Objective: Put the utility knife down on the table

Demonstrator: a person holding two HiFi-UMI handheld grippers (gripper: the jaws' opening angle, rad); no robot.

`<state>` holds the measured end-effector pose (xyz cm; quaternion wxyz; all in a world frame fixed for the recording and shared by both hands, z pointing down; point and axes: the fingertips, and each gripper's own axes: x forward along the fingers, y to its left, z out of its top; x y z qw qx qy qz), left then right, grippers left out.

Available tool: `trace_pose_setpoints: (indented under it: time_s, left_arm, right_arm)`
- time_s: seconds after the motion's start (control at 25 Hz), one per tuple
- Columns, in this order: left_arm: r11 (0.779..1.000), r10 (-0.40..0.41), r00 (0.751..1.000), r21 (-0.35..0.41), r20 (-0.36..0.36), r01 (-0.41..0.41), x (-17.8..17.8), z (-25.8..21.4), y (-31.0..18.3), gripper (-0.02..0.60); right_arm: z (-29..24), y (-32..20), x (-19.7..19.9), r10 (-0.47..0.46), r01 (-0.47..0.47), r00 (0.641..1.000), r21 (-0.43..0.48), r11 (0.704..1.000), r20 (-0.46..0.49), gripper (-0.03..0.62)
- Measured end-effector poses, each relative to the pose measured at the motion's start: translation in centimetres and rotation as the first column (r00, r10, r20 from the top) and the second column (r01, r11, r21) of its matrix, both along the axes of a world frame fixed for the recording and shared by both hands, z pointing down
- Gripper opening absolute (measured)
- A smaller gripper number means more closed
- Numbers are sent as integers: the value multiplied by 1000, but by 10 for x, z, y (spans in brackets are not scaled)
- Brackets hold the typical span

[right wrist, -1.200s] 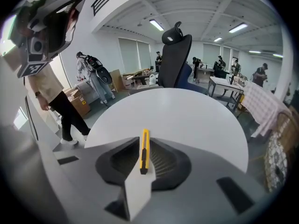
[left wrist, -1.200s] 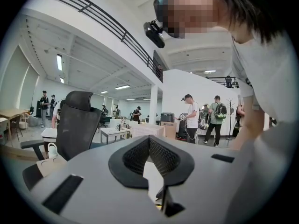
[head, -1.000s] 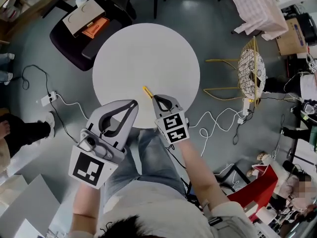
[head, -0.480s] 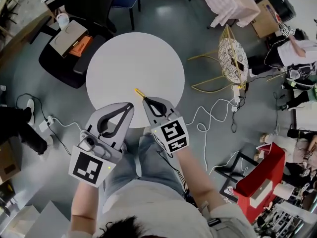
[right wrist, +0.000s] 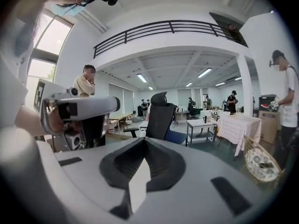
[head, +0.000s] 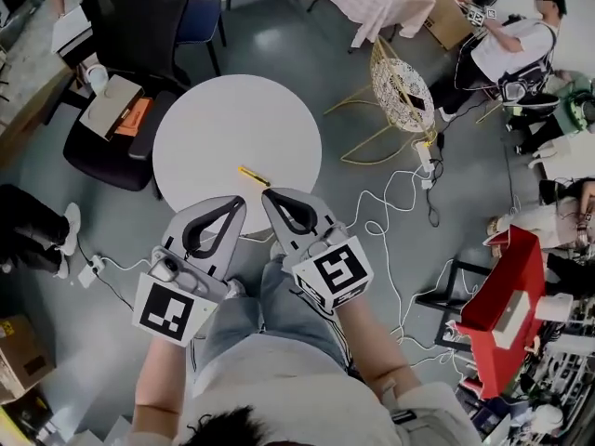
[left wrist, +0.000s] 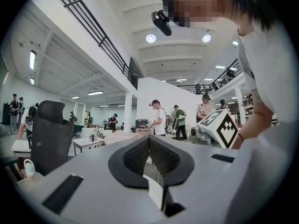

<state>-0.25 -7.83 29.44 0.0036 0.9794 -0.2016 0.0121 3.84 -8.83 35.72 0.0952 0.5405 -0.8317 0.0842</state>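
Note:
The yellow utility knife (head: 252, 176) lies flat on the round white table (head: 223, 124), near its front edge. My right gripper (head: 268, 193) hangs just short of the knife, apart from it, jaws shut with nothing between them. To its left, my left gripper (head: 240, 201) is also shut and empty. Both are held level over the table's front rim and the person's lap. The left gripper view shows only closed jaws (left wrist: 150, 138) and the room beyond. The right gripper view likewise shows closed jaws (right wrist: 143, 141), with the left gripper to one side.
A black office chair (head: 107, 147) carrying a box and an orange item stands left of the table. A yellow wire chair (head: 401, 93) is at the right, with white cables (head: 402, 198) on the floor. Farther right are a red frame (head: 497, 300) and a standing person (head: 507, 40).
A second ago the knife stuck out from the right gripper's tip. Now it lies free on the table, and both grippers have drawn back toward the person. The head view has swung.

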Motion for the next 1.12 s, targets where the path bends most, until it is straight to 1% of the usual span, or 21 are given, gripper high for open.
trace_pose_setpoints:
  time_s: [0.32,0.64,1.12]
  left_arm:
    - [998,63,998,16,-2,-63,-3,-8,40,9]
    - [993,108,994,37,6,-108,-9,-13,65,9]
    - [990,127,992,57,-9,-126,-19,-20,74,9]
  right_arm:
    - [-39,52,-10,50,-51,999,98,994,11,8]
    - [-65,86,-23,77,-85,996,173,981,51,8]
    - [-76,95,-40,74,-83,996,204,975,51,8]
